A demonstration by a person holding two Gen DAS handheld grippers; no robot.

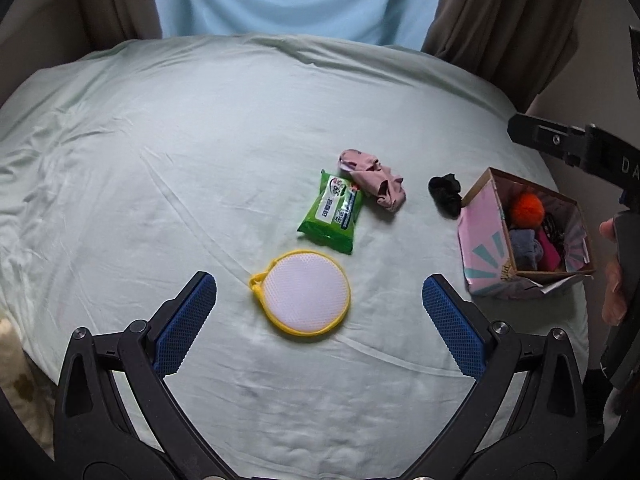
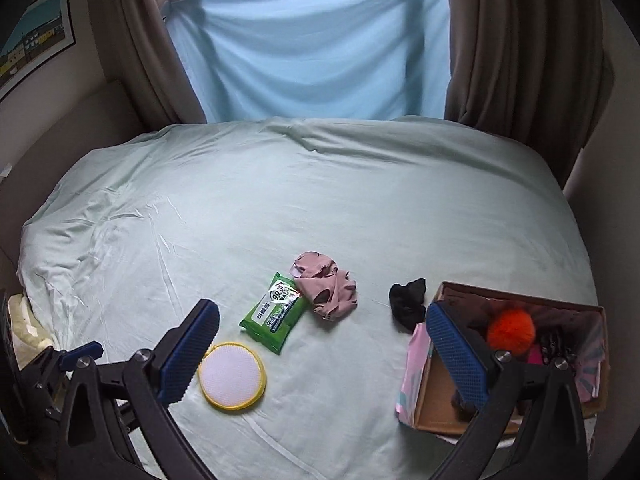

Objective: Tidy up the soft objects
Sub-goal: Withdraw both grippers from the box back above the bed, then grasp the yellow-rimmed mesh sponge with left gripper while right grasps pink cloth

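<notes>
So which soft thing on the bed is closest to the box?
The black cloth, bunched up right beside the box corner. The pink cloth, green wipes pack and yellow-rimmed round pad lie farther off.

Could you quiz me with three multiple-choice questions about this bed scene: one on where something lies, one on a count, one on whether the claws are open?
1. Where does the black sock lie?
A. inside the box
B. on the sheet beside the box
C. on the round pad

2. How many loose items lie on the sheet outside the box?
A. two
B. four
C. six

3. How do the left gripper fingers stand?
A. wide apart, holding nothing
B. closed on the pad
C. closed on the wipes

Answers: 1 B, it touches the sheet just left of the box. 2 B: yellow-rimmed pad, green wipes pack, pink cloth, sock. 3 A, the pad lies free between them.
</notes>
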